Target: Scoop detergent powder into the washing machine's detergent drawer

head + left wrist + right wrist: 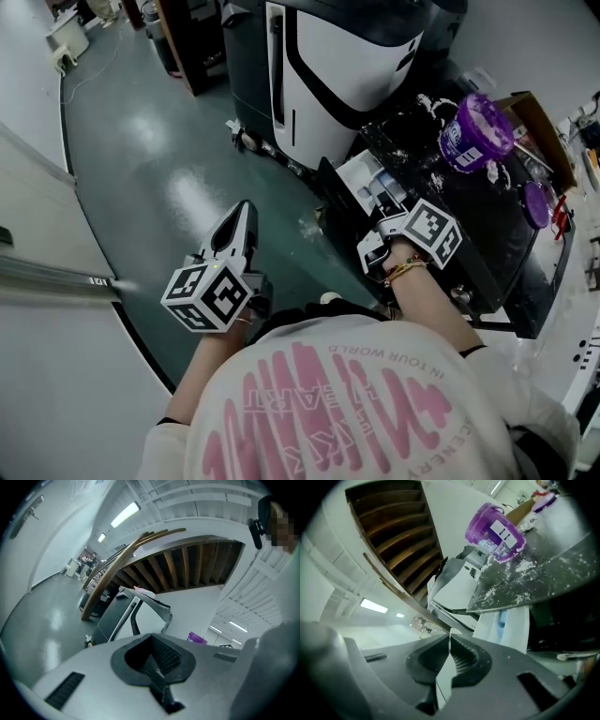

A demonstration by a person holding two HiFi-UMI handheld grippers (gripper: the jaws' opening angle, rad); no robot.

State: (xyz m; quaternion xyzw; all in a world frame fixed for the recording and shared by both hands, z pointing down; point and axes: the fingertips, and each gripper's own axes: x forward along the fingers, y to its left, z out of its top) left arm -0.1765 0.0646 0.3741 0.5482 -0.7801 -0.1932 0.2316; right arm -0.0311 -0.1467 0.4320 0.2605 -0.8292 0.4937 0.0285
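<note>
My right gripper (373, 248) hangs just in front of the pulled-out white detergent drawer (370, 180) of the black washing machine (450, 234). Its jaws are shut on a thin white strip, the scoop's handle (443, 677), seen edge-on; the bowl is hidden. In the right gripper view the drawer (506, 620) lies right ahead of the right gripper (450, 641). The purple detergent tub (476, 131) stands open on the powder-dusted top (543, 578), and the tub (494, 531) also shows there. My left gripper (244, 214) is shut and empty over the floor, left of the machine.
A purple lid (536, 203) lies on the machine's top, right of the tub. A large white and black appliance (337, 56) stands behind the drawer. A cardboard box (542, 122) sits at the far right. Green floor (159, 159) spreads to the left, bounded by a white wall (37, 244).
</note>
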